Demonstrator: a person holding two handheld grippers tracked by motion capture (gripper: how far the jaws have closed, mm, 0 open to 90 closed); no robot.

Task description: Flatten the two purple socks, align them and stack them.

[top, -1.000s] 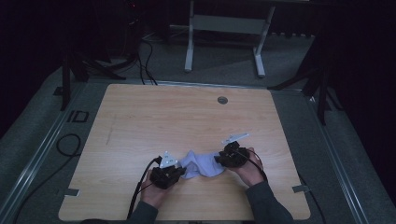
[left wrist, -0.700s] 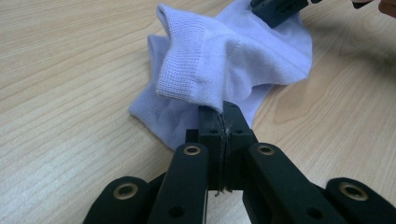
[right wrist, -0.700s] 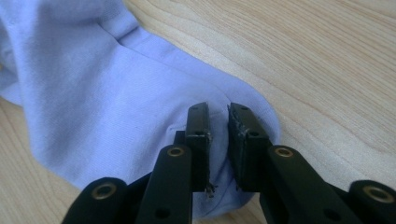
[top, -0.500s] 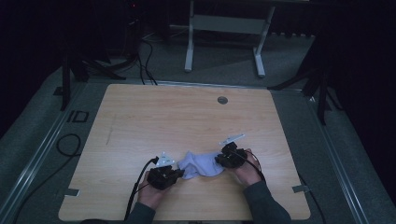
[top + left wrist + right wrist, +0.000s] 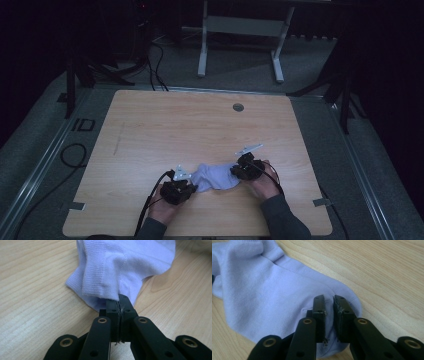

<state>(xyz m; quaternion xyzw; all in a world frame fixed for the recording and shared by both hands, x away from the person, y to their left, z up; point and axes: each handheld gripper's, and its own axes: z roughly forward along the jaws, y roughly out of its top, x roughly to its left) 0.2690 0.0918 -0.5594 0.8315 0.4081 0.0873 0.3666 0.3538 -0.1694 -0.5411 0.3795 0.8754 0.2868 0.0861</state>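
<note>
Standing at table's six o'clock: left gripper (image 5: 119, 305) clamped on pale sock (image 5: 215, 176), right gripper (image 5: 329, 305) now parted a crack, seemingly releasing or regripping.

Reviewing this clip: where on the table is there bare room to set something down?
The wooden table is bare from the far edge with its grommet down to the sock, also along both sides. Crowded: the near middle, where the left gripper and right gripper meet the sock.

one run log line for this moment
item: pale lilac knit sock on wooden table | left gripper: shut on sock | right gripper: open over sock
</note>
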